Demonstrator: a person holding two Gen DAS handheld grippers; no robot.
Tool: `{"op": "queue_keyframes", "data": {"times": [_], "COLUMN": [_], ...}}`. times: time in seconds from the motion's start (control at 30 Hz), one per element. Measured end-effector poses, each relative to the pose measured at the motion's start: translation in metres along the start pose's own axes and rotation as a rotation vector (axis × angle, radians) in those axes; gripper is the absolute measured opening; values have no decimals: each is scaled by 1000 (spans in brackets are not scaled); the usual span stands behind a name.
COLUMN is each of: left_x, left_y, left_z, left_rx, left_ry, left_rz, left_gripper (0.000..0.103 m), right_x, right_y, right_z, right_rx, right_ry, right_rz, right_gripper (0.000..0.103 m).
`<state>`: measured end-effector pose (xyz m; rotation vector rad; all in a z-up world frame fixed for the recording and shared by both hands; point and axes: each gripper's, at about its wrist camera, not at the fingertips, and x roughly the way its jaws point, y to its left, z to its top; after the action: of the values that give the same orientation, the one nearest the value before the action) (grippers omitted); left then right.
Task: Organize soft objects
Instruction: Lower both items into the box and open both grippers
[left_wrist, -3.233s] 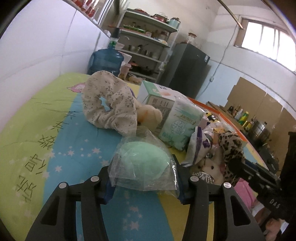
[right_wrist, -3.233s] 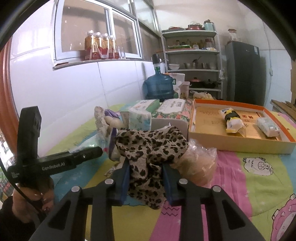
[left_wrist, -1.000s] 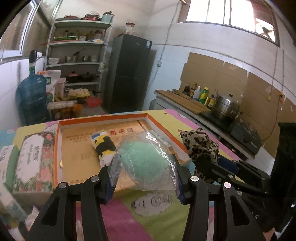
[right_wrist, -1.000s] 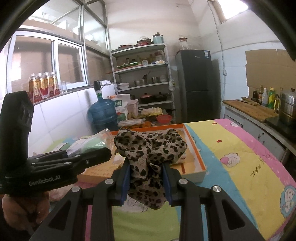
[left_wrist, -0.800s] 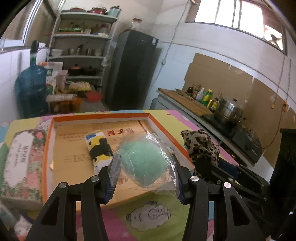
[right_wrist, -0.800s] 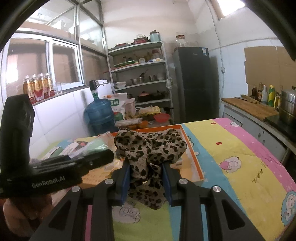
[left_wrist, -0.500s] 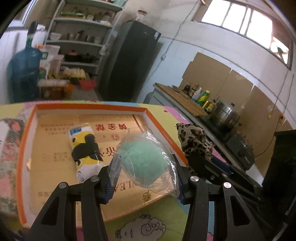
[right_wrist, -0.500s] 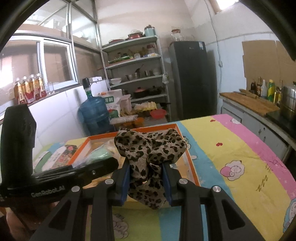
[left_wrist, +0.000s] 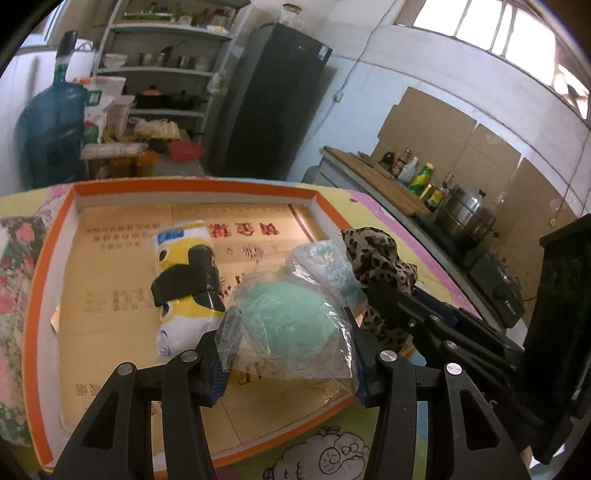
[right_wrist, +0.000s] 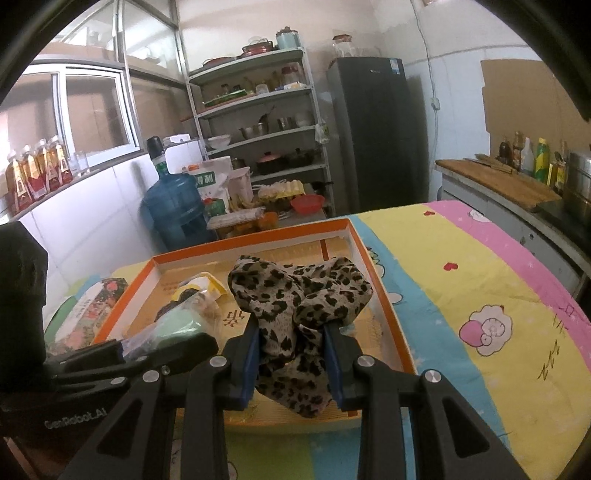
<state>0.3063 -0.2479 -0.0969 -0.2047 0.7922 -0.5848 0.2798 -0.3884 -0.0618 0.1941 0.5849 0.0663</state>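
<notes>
Left wrist view: a green sponge in a clear bag (left_wrist: 286, 328) is clamped between the fingers of the left hand-held gripper (left_wrist: 288, 363), held above the near part of the orange-rimmed box (left_wrist: 37, 280), beside a yellow-and-white packet (left_wrist: 186, 280) lying inside. In the right wrist view, a leopard-print scrunchie (right_wrist: 299, 306) is pinched by the right hand-held gripper (right_wrist: 293, 363), closed on the fabric above the same box (right_wrist: 384, 295). The box rests on a cartoon-print cloth (right_wrist: 480, 295) covering the surface.

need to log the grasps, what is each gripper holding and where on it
The left gripper pinches the bagged green sponge across its near end; the right gripper clamps the leopard-print cloth around its bunched middle.
</notes>
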Motion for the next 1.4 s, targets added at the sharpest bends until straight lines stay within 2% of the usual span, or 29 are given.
{"op": "queue_keyframes", "data": {"times": [0.33, 0.47, 0.6, 0.73, 1.07, 1.4], "left_x": [0, -2, -10, -16, -32, -50], "left_y": [5, 7, 3, 5, 11, 16], "left_z": [0, 1, 1, 2, 3, 4], "left_rx": [-35, -58, -48, -49, -64, -73], "left_ry": [4, 4, -35, -59, -109, -172], "left_rz": [-36, -61, -62, -78, -102, -135], "left_gripper": [53, 57, 69, 74, 74, 74], "right_x": [4, 6, 0, -3, -10, -54], "right_y": [-1, -5, -10, -13, -7, -4], "right_z": [-1, -2, -3, -3, -6, -13], "right_rx": [-6, 16, 34, 49, 54, 102], "right_ry": [24, 37, 12, 9, 1, -101], "right_rz": [1, 13, 13, 24, 29, 37], "right_gripper": [34, 43, 55, 62, 63, 63]}}
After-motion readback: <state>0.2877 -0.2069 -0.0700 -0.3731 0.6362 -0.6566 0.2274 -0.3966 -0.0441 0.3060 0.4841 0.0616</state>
